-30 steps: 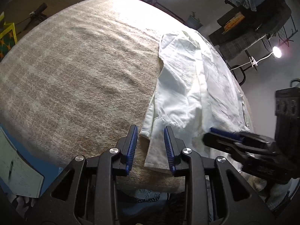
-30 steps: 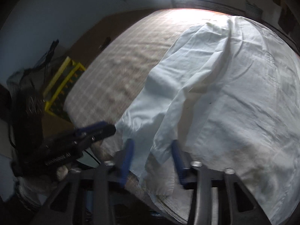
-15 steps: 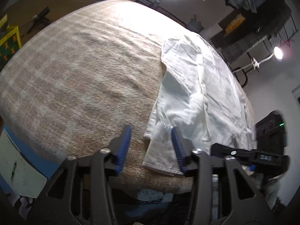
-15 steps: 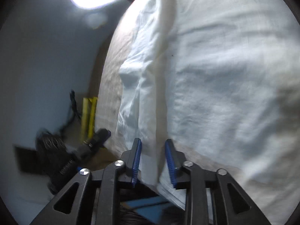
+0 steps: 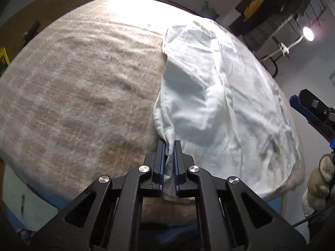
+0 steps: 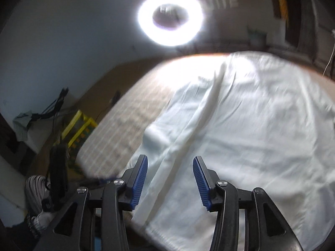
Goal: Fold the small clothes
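Since the earlier pictures, the near corner of the white garment [image 5: 211, 96] has been gathered up between the blue pads of the left gripper [image 5: 169, 159]. Its jaws have just been closing, and the cloth is now pinched tight between them. That corner is pulled into a thin bunch, and folds are raised in the cloth behind it.

The garment is spread on the right part of a tan checked blanket [image 5: 83, 87]. The left part of the blanket is bare. The far end of the cloth is lit by a bright ring light [image 6: 170, 15].

The right gripper [image 6: 170, 179] is seen from its own camera with its jaws apart. They have just been opening. White cloth is seen under the gap, but it is not pressed by the pads. This picture is blurred. From the left camera, the right gripper is seen at the right edge, beside the garment, and a gloved hand [image 5: 320, 179] is seen below it.
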`<state>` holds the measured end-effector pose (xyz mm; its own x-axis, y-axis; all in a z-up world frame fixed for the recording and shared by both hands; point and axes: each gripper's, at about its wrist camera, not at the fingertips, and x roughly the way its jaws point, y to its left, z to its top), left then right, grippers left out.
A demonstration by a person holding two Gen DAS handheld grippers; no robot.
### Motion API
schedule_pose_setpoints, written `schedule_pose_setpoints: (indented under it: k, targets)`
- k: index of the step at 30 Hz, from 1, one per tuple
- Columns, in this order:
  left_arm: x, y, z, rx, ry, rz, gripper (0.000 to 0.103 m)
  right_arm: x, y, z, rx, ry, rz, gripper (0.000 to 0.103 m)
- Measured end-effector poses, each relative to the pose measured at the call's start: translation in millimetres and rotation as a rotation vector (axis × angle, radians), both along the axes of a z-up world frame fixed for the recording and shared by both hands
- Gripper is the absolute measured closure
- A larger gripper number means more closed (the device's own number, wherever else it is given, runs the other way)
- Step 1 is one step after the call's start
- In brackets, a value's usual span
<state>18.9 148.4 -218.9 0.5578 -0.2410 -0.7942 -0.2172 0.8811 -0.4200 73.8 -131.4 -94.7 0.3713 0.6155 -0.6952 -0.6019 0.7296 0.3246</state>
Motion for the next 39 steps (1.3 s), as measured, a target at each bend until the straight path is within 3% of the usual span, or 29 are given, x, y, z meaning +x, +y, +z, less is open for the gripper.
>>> schedule_pose_setpoints:
  k: [3, 8, 12, 16, 22, 23, 26, 27, 30, 39]
  targets:
    - [0, -6, 9, -0.028, -0.041, -0.015, 0.100, 18, -5, 7, 0.006, 0.037, 0.011, 0.054]
    - [-7, -31, 36, 0.068, -0.118, -0.079, 0.100, 60, 10, 14, -0.035, 0.117, 0.061, 0.054]
    - [-7, -48, 44, 0.101, -0.148, -0.116, 0.100, 91, 48, 12, -0.072, 0.157, 0.110, 0.054]
    - [-2, -64, 43, 0.129, -0.152, -0.153, 0.100, 113, 112, -4, -0.165, 0.222, 0.185, 0.054]
    - [1, -64, 41, 0.119, -0.150, -0.164, 0.100, 111, 179, -43, -0.390, 0.184, 0.248, 0.055]
    - [2, -65, 40, 0.118, -0.150, -0.163, 0.100, 110, 186, -50, -0.424, 0.181, 0.255, 0.056]
    - [2, -66, 41, 0.123, -0.149, -0.165, 0.100, 109, 198, -72, -0.500, 0.172, 0.256, 0.078]
    - [2, -67, 41, 0.133, -0.149, -0.167, 0.100, 110, 198, -75, -0.496, 0.177, 0.251, 0.088]
    - [1, -71, 44, 0.144, -0.152, -0.174, 0.100, 120, 182, -75, -0.408, 0.224, 0.212, 0.102]
    - [3, -115, 57, 0.201, -0.189, -0.290, 0.101, 139, 72, -44, -0.074, 0.279, 0.056, 0.103]
